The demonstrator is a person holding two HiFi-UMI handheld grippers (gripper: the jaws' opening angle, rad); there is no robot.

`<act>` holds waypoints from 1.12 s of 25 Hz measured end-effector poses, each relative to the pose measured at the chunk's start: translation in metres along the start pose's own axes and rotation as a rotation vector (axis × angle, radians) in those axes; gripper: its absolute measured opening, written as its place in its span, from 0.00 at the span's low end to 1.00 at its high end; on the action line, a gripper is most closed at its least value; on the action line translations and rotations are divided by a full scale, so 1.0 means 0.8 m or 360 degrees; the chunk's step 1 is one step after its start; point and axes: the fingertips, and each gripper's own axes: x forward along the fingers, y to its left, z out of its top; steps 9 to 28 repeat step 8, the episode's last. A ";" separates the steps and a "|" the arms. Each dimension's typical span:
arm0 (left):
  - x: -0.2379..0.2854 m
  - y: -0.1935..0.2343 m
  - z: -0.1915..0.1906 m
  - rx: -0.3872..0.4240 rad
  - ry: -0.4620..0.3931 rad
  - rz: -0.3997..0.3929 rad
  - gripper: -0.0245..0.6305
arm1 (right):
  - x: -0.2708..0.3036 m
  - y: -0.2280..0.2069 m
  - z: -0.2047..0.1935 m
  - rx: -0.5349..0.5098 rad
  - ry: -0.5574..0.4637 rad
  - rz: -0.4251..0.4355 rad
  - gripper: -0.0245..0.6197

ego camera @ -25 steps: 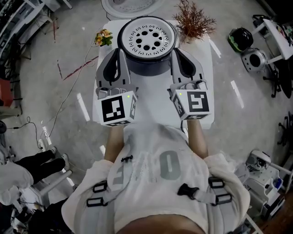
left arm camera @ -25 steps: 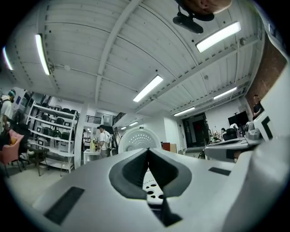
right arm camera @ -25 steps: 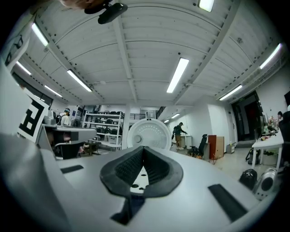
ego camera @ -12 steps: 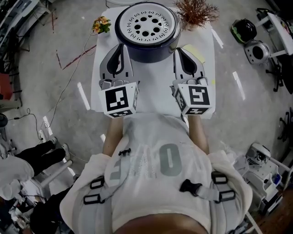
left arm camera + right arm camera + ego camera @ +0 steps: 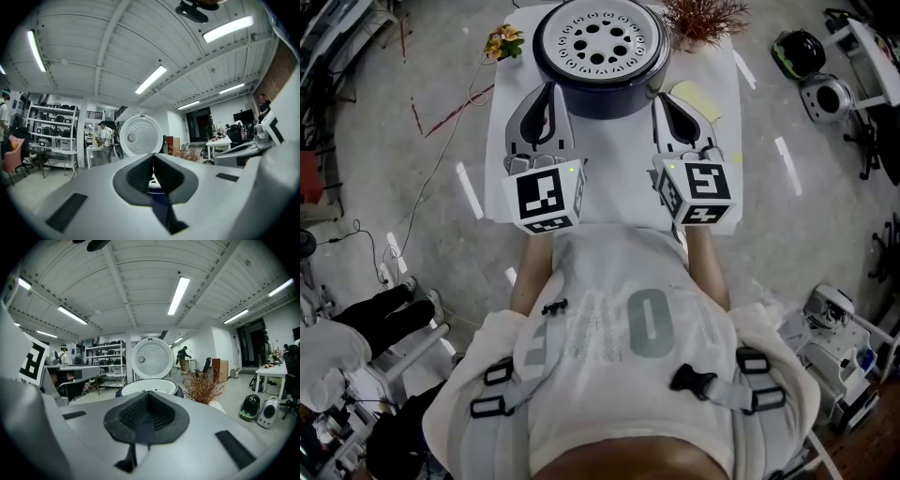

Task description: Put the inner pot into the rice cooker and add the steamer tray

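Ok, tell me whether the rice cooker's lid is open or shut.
Open: the lid stands upright behind the rice cooker, and the steamer tray sits uncovered in its top.

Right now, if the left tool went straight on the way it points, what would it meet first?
The left tool would probably meet the dark side wall of the rice cooker, just below the steamer tray; the gap is unclear.

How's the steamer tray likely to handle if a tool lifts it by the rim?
Probably stiff: the steamer tray looks like a flat moulded white disc. It is likely light for its size, being full of holes. Its smooth rim may be slippery, and seated in the rice cooker it seems to offer little edge to pinch.
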 end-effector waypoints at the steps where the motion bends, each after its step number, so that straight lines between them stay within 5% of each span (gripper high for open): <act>1: -0.001 0.001 -0.002 -0.0002 0.0003 0.0000 0.07 | 0.000 0.001 -0.002 0.0004 0.0008 0.0002 0.05; 28: -0.002 0.012 -0.011 -0.0015 0.0020 0.0024 0.07 | 0.002 0.002 -0.005 -0.0017 0.0025 -0.0005 0.05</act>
